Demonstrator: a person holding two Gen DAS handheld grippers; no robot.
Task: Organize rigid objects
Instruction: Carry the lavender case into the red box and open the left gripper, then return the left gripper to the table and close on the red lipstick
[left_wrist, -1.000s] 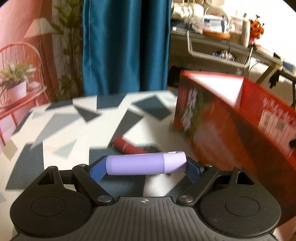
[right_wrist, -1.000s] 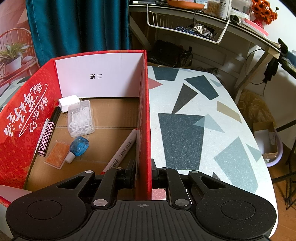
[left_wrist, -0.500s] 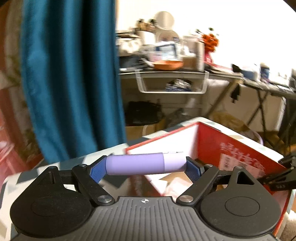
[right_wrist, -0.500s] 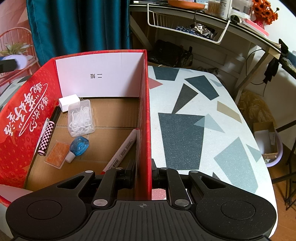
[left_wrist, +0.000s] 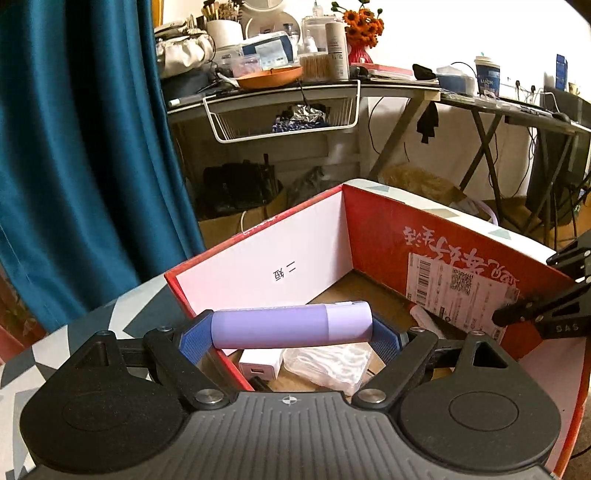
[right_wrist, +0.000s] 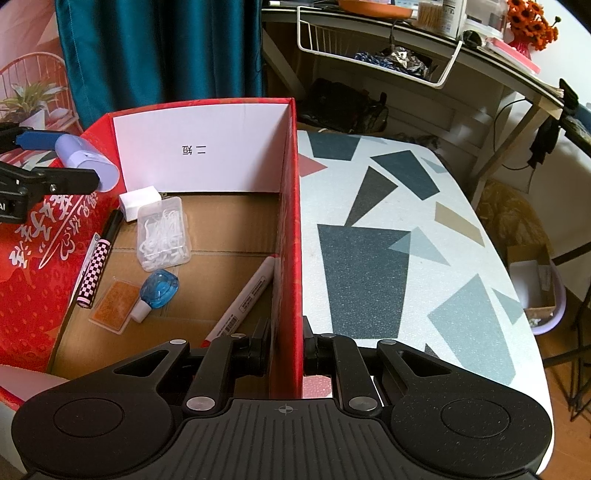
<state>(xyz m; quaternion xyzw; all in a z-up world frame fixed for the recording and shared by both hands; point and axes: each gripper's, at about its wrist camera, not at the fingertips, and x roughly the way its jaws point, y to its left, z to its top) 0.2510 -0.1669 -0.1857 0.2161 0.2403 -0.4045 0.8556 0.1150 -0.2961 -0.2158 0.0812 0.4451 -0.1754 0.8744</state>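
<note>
- The left gripper (left_wrist: 291, 328) has its jaws spread wide and clamped endwise on a lilac tube (left_wrist: 291, 325), which lies crosswise between the blue pads (left_wrist: 384, 338).
- The tube hangs over the left wall of the red box (right_wrist: 288, 236), above the box's near-left corner.
- The right gripper (right_wrist: 285, 352) has its jaws nearly closed, pinching the box's right wall.
- Inside the box lie a white adapter (right_wrist: 139, 197), a clear case of floss picks (right_wrist: 163, 232), a checkered pen (right_wrist: 96, 260), an orange card (right_wrist: 114, 304), a blue correction tape (right_wrist: 158, 290) and a white marker (right_wrist: 245, 295).
- The box stands on the patterned desk (right_wrist: 406, 240).
</note>
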